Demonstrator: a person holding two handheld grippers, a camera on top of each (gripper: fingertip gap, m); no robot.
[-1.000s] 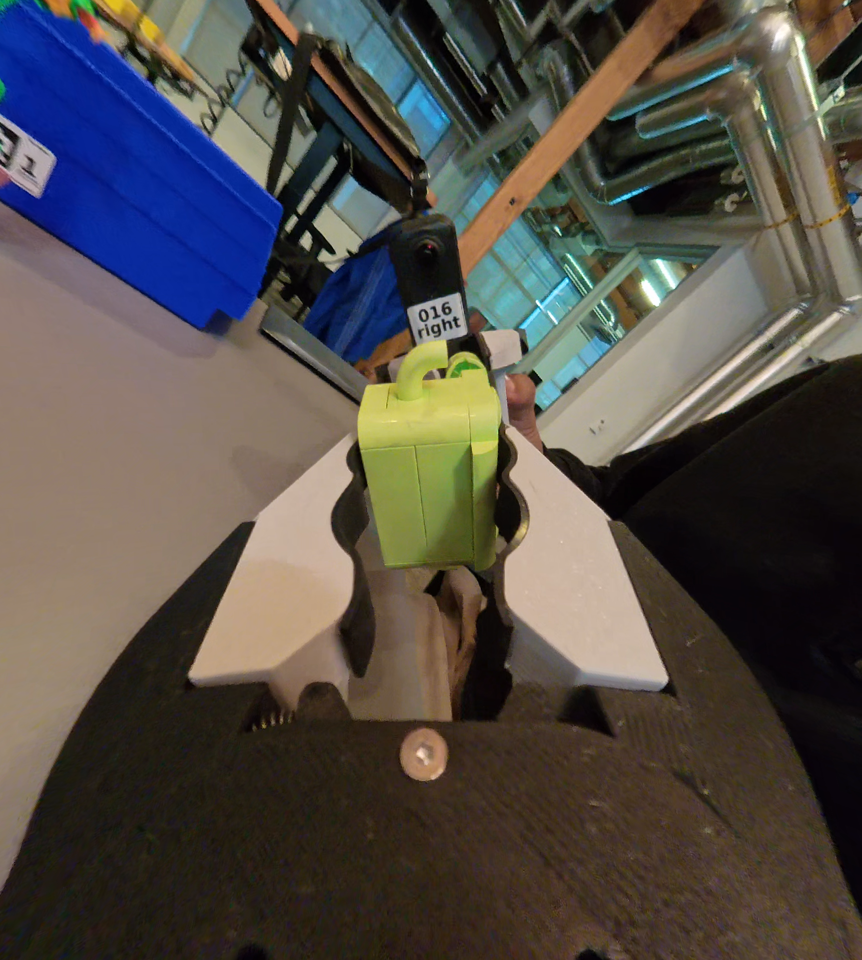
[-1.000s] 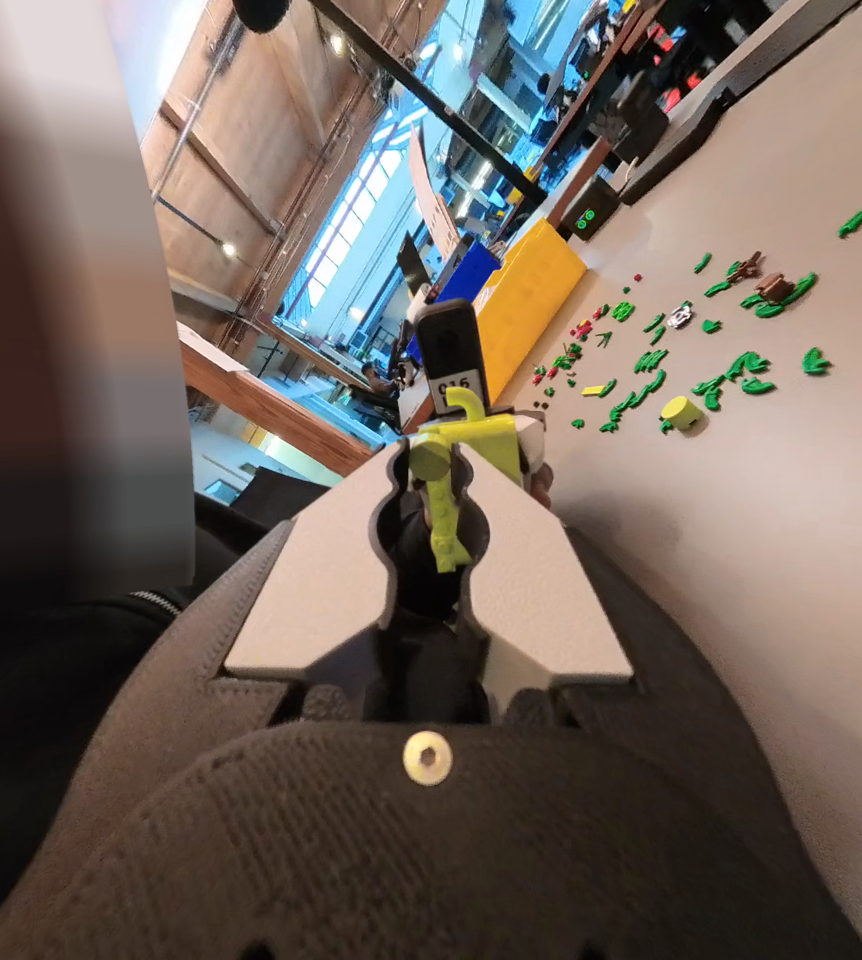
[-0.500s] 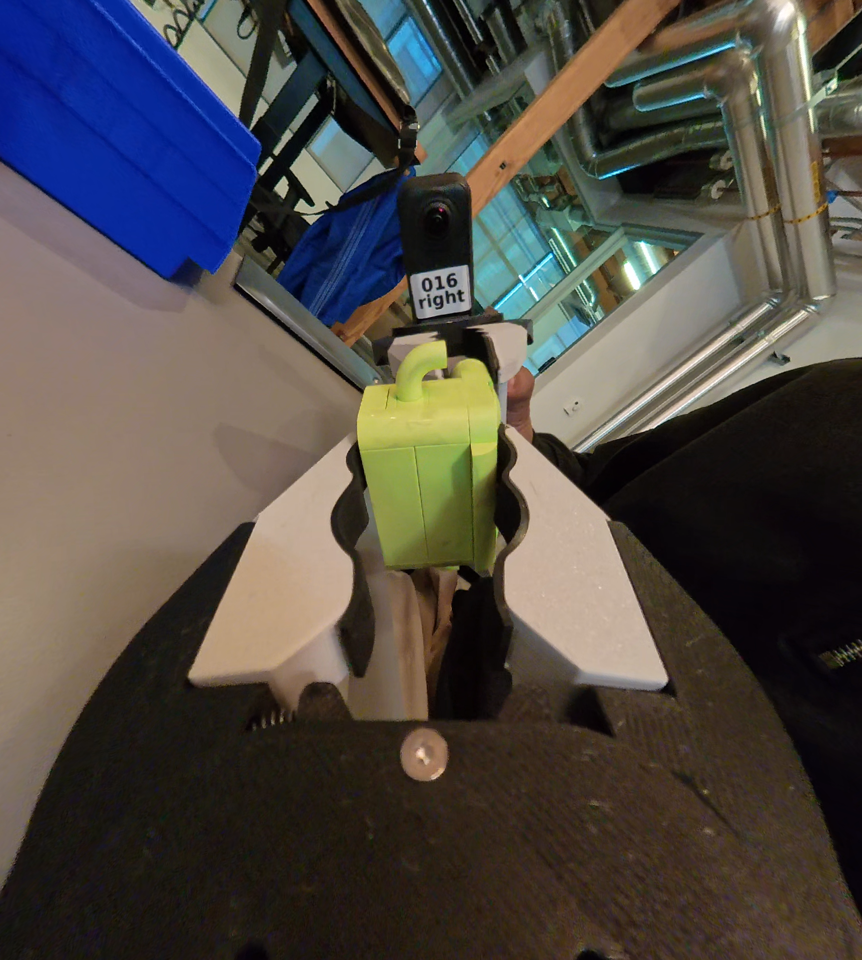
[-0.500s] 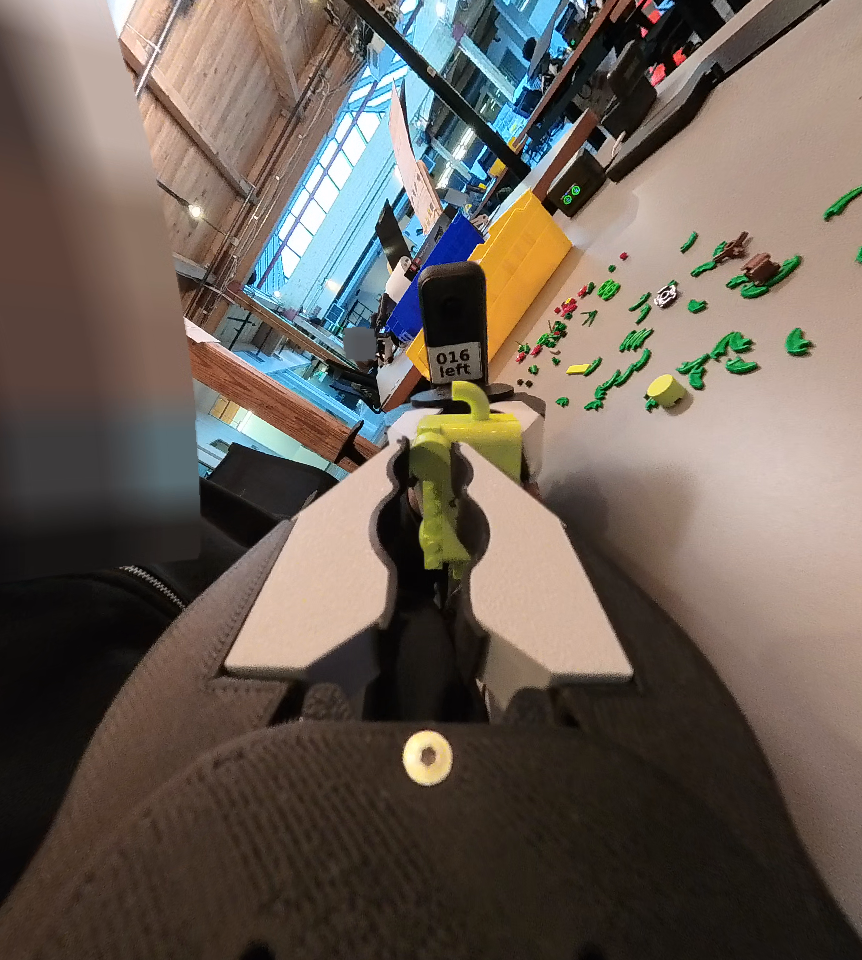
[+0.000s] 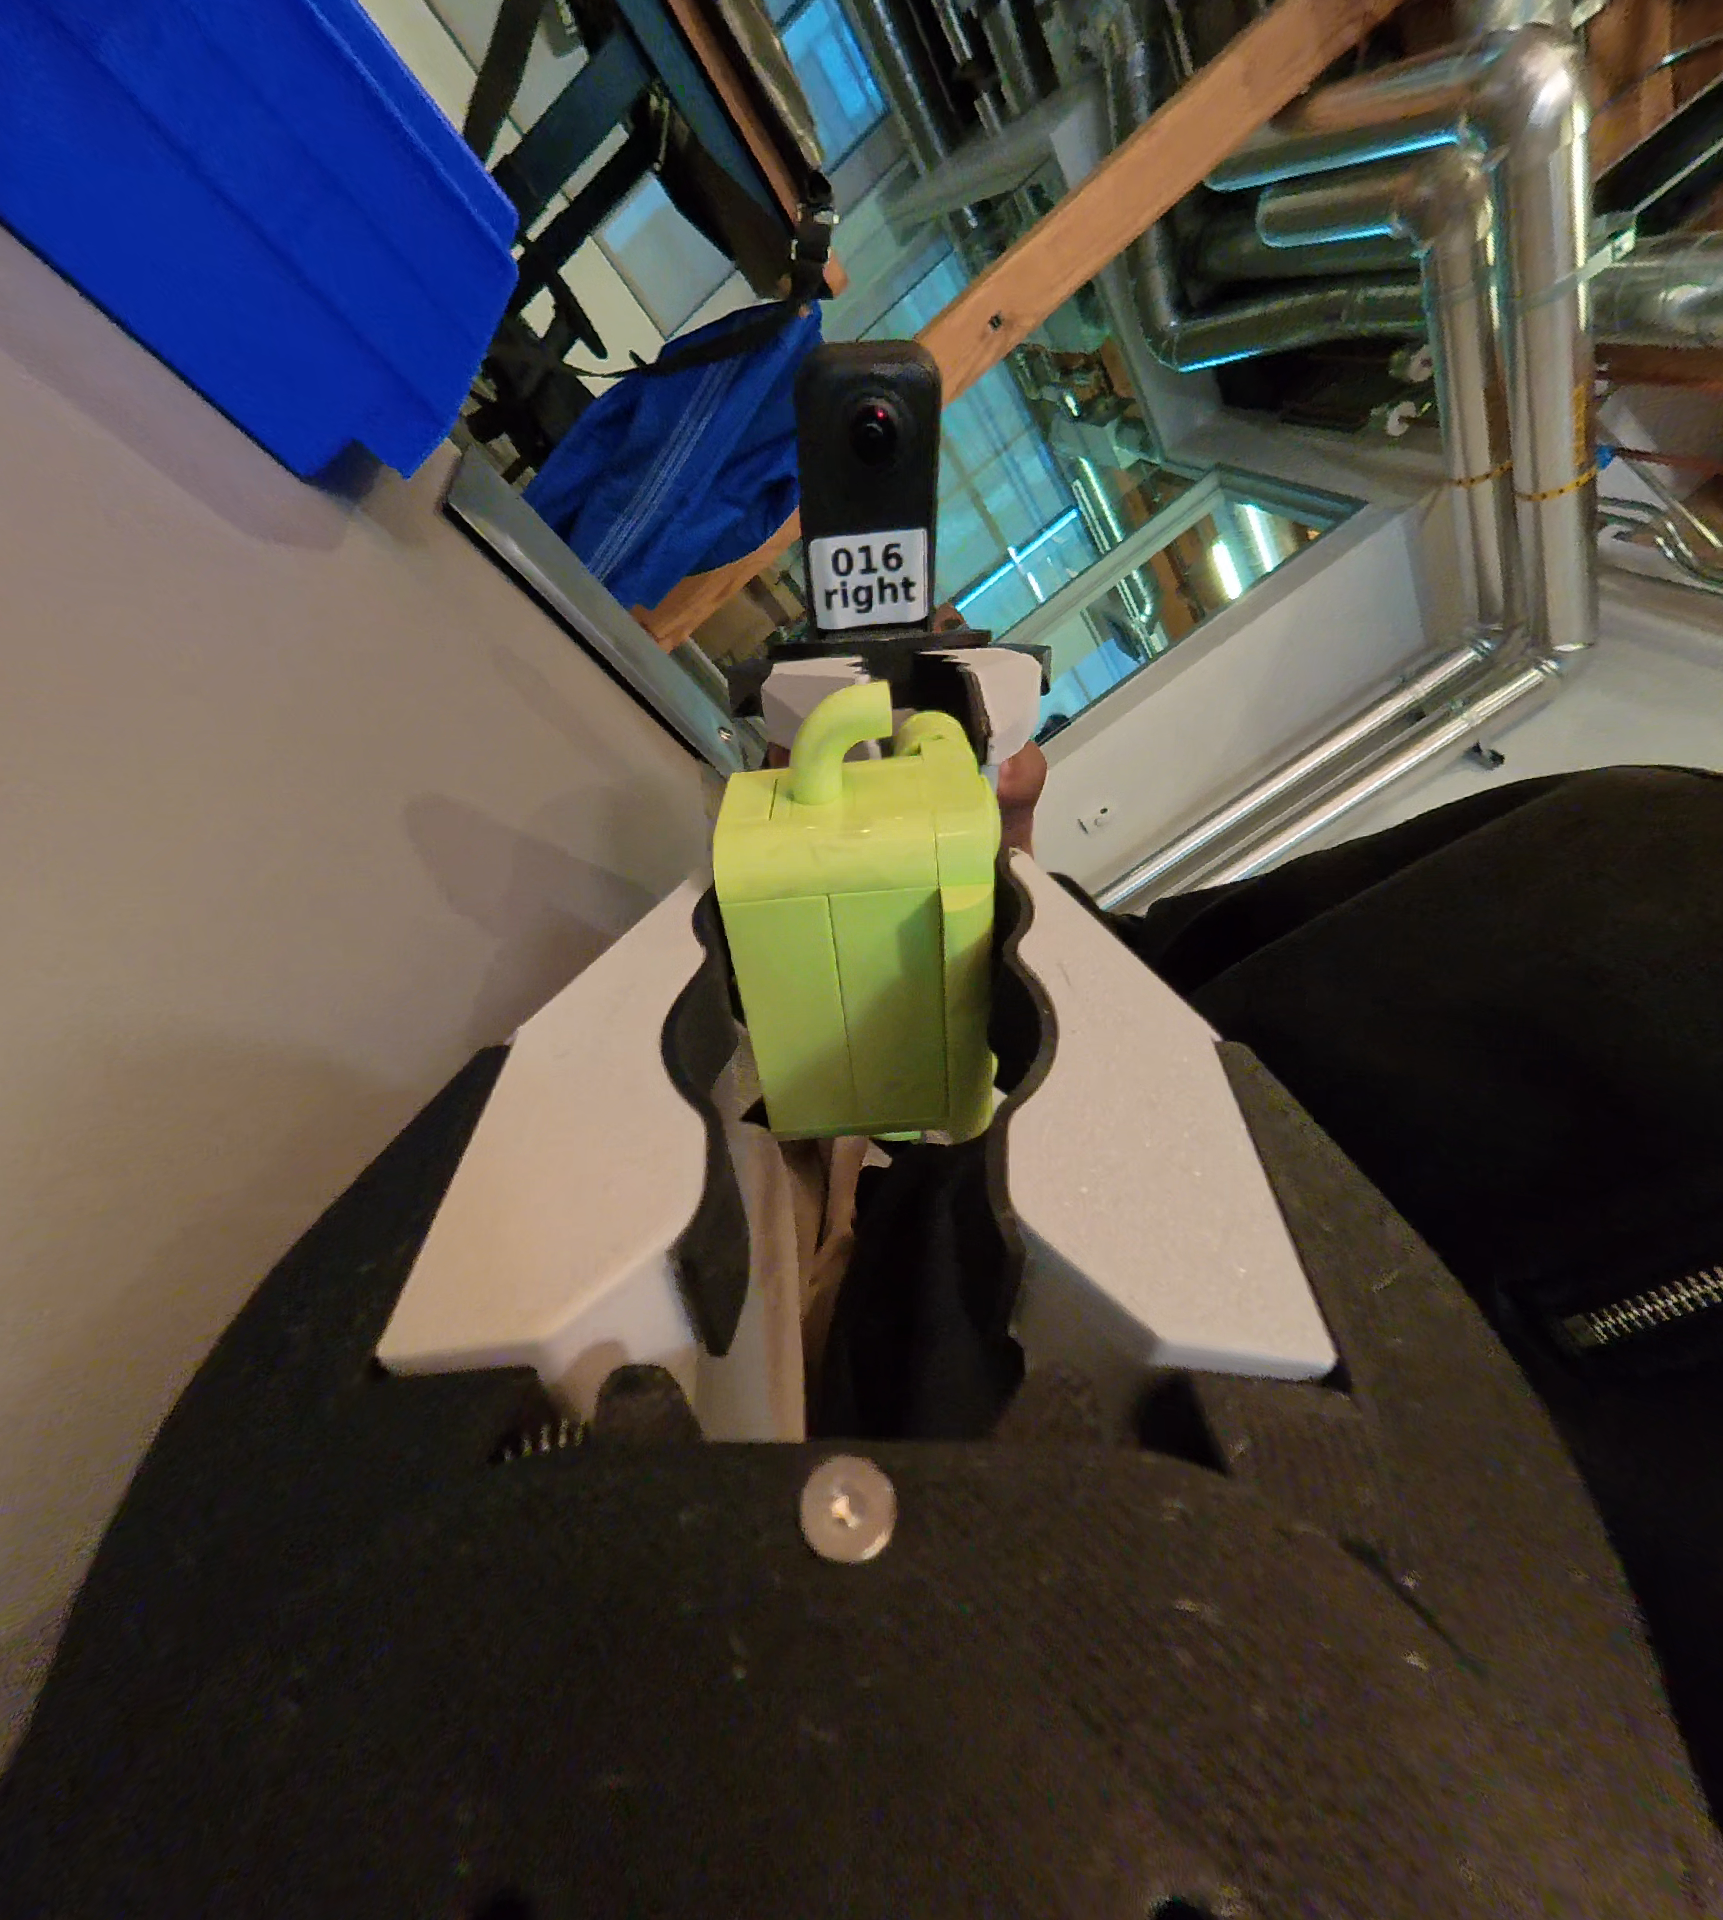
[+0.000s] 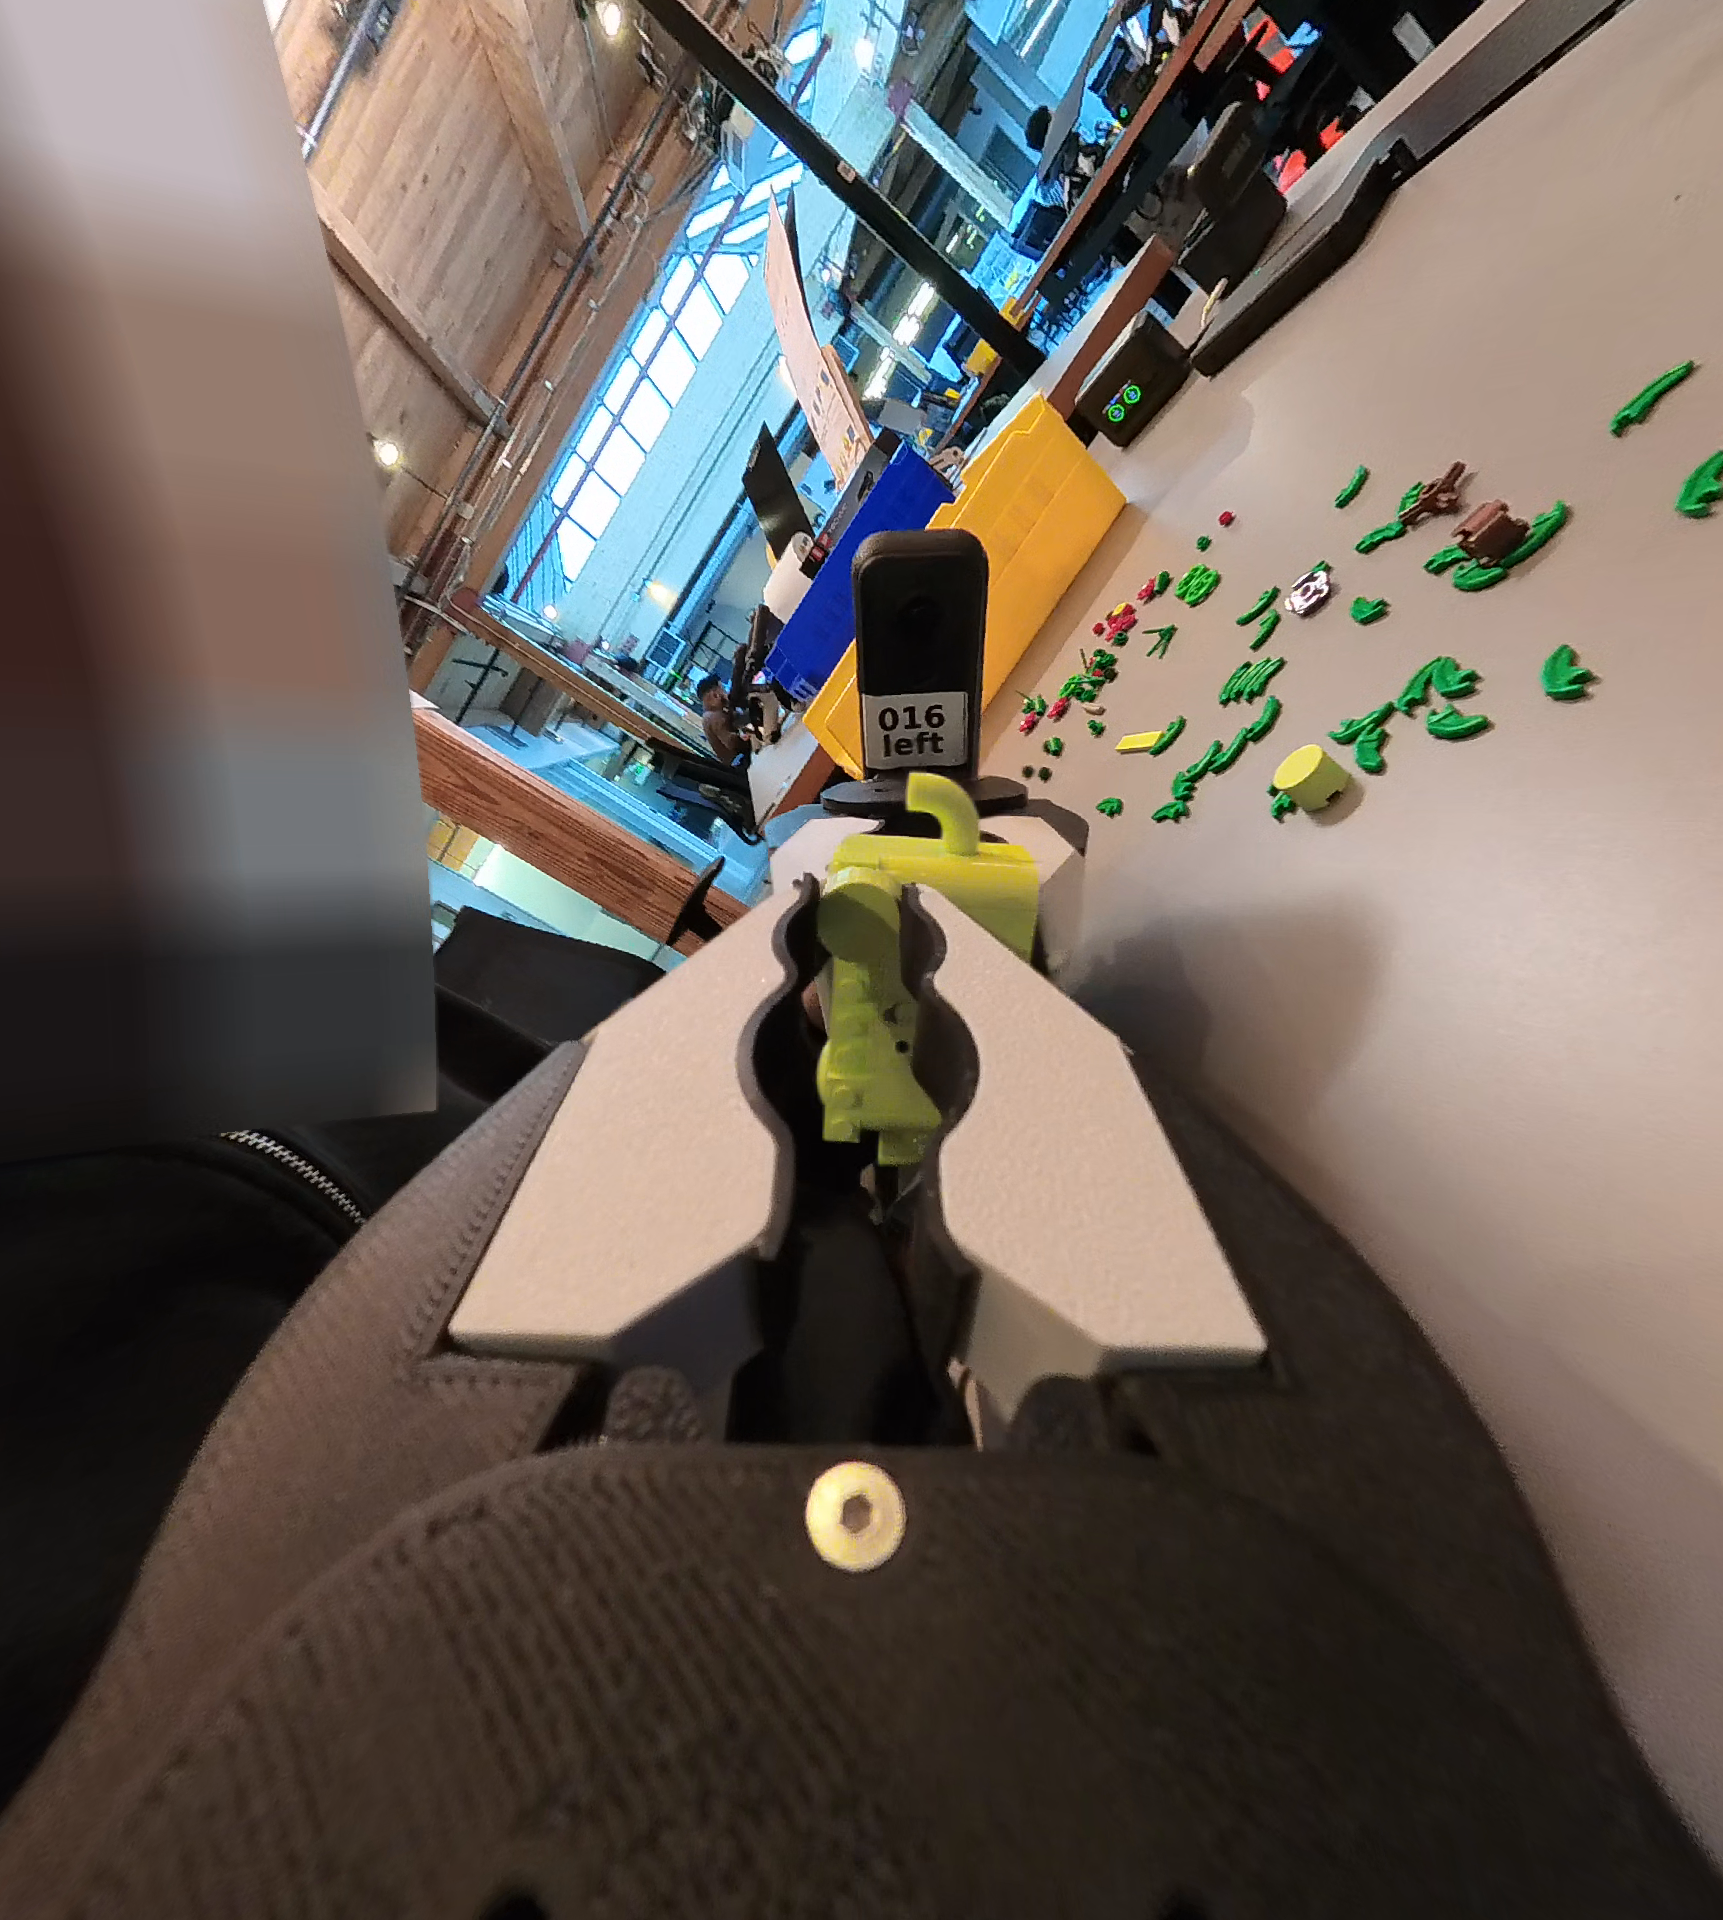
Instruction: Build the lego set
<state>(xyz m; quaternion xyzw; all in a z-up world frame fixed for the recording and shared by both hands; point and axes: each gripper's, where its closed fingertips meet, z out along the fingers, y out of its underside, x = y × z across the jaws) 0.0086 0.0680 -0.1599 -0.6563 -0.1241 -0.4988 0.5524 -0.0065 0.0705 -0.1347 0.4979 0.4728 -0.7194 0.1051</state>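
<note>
My left gripper (image 5: pixel 862 899) is shut on a lime-green block assembly (image 5: pixel 852 997) with a curved hook on its far end. It holds the block in the air beside the table. My right gripper (image 6: pixel 862 920) is shut on a narrow lime-green studded piece (image 6: pixel 872 1039) with a round end. The two grippers face each other tip to tip. The right gripper (image 5: pixel 898 707) shows just beyond the block in the left wrist view. The left gripper (image 6: pixel 940 857) and its block (image 6: pixel 987 888) show beyond the narrow piece in the right wrist view. I cannot tell whether the two pieces touch.
Several loose green leaf pieces (image 6: pixel 1241 681), a lime round piece (image 6: pixel 1309 779) and brown pieces (image 6: pixel 1491 525) lie on the grey table (image 6: pixel 1459 1039). A yellow bin (image 6: pixel 1013 540), blue bins (image 5: pixel 192 208) and a black device (image 6: pixel 1132 395) stand at the table's far edge. A person's dark jacket (image 5: pixel 1511 1039) is close by. The grippers are tip to tip, or close to it.
Both grippers have swung together while staying tip to tip. The blue bin has slid toward the upper left of the left wrist view. The narrow piece has turned in the right gripper's jaws.
</note>
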